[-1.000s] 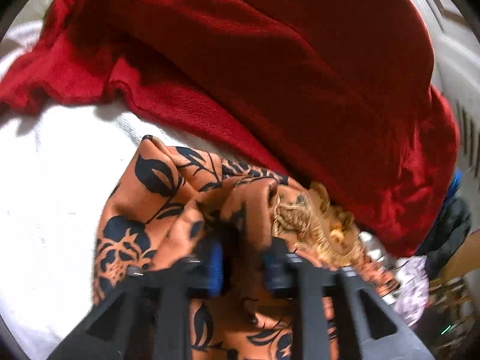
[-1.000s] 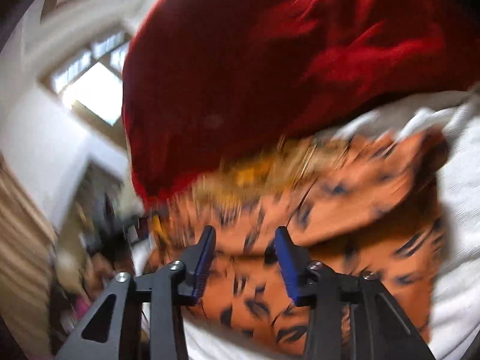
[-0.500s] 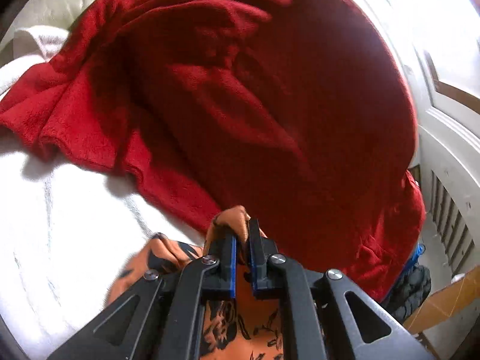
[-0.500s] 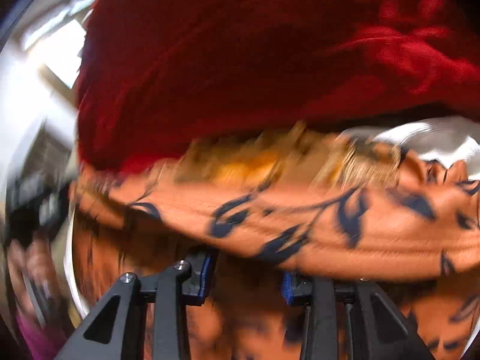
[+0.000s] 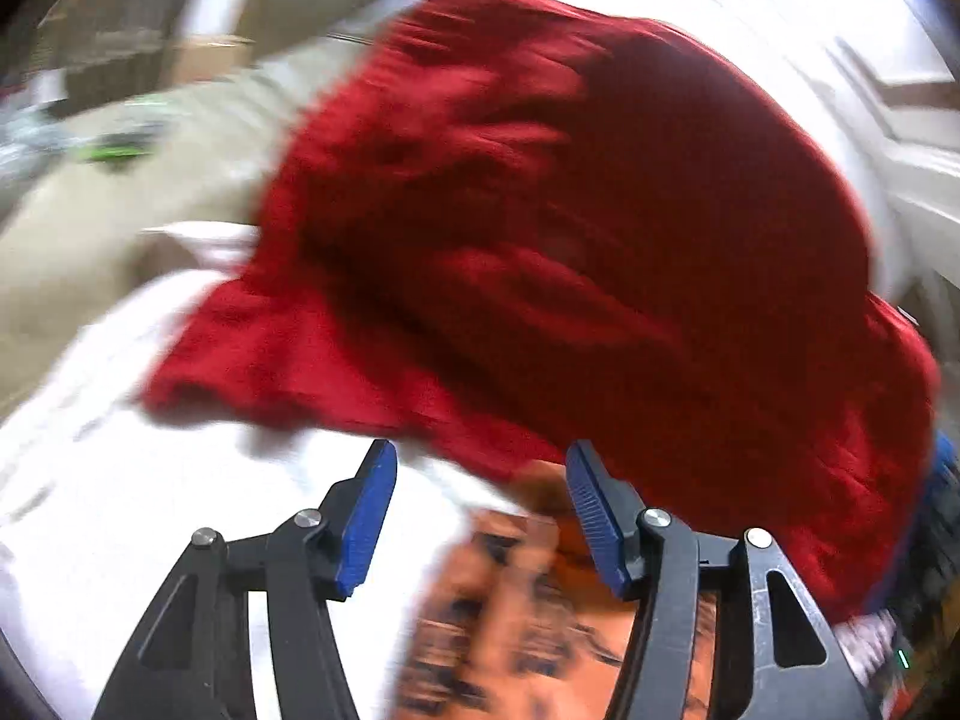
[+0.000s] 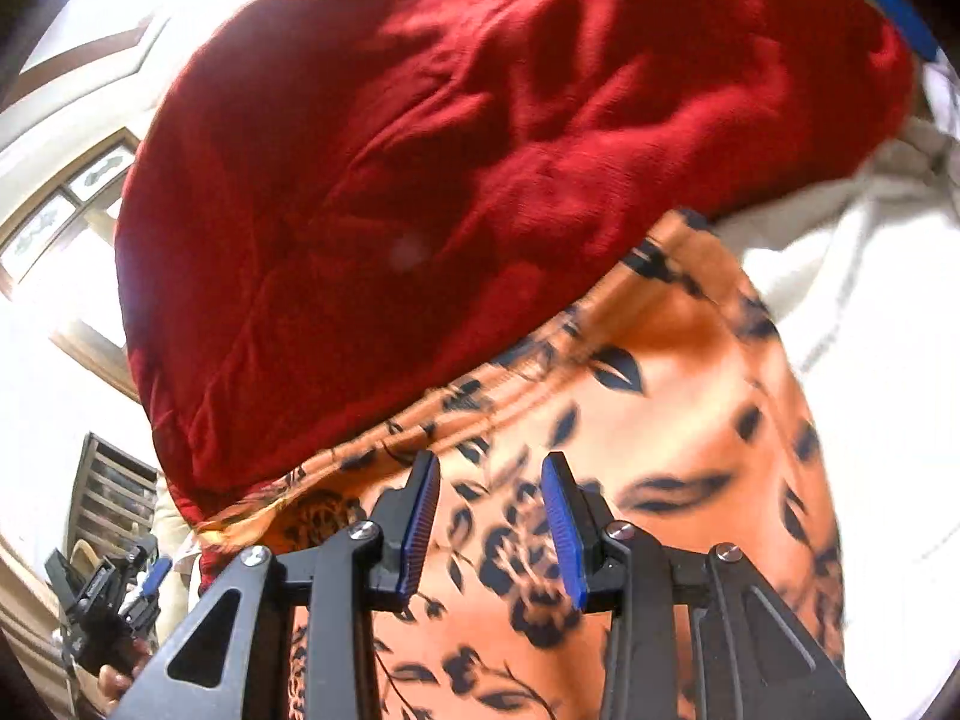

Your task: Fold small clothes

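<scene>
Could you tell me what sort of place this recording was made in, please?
Most likely a bedroom at home: a red blanket is heaped on white bedding, with the orange flowered garment lying on it. A wood-framed window shows behind.

A white bed sheet [image 6: 888, 360] spreads to the right of the fingers. Far left of them, a wood-framed window [image 6: 66, 222] glows with daylight, a slatted wooden shelf [image 6: 108, 498] standing below it.
</scene>
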Demonstrator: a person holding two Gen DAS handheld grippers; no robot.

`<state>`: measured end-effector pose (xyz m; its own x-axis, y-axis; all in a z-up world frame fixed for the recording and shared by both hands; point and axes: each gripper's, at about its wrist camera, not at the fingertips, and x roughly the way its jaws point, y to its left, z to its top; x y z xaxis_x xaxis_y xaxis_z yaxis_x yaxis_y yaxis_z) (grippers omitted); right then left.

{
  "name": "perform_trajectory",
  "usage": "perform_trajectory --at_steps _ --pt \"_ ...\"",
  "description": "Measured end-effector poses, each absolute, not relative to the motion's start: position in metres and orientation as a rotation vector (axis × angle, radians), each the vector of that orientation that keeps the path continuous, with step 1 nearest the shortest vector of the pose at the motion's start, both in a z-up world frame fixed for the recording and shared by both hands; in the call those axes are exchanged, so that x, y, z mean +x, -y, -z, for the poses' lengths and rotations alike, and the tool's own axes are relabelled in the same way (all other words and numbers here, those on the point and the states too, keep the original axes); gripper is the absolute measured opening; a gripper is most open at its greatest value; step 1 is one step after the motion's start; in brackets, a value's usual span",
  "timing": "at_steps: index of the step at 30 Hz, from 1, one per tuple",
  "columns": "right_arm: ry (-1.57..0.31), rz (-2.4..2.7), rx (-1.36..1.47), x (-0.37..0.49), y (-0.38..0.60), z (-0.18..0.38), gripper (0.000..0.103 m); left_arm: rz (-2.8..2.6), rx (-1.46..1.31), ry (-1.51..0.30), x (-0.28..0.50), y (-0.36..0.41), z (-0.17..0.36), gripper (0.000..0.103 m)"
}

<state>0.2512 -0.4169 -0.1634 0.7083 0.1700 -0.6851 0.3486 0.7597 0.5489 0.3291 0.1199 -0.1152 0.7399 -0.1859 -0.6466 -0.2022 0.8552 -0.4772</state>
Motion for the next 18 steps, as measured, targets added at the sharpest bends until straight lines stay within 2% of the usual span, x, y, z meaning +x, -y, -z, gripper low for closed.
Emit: perform_trajectory --at_steps 7,9,10,14,16,18 --pt "-0.861 -0.077 0.593 0.238 0.33 0.147 0.038 0.152 -0.486 -0.93 0.296 -0.113 0.136 0.06" --pt "-0.88 -0.12 0.541 0.231 0.299 0.149 0.038 0.199 -0.449 -0.951 0.281 -0.094 0.14 0.066" --pt "-0.9 -0.14 0.506 0.23 0.283 0.154 0.038 0.215 -0.433 -0.949 0.273 -0.09 0.14 0.069" --pt "-1.069 -0.14 0.39 0.234 0.241 0.198 0.039 0.147 -0.327 -1.01 0.256 -0.085 0.171 0.07" --pt "-1.051 -0.125 0.383 0.228 0.24 0.201 0.039 0.152 -0.382 -1.115 0.259 -0.09 0.195 0.07" --pt "-1.057 -0.135 0.422 0.222 0.242 0.192 0.039 0.164 -0.472 -1.098 0.251 -0.102 0.194 0.07"
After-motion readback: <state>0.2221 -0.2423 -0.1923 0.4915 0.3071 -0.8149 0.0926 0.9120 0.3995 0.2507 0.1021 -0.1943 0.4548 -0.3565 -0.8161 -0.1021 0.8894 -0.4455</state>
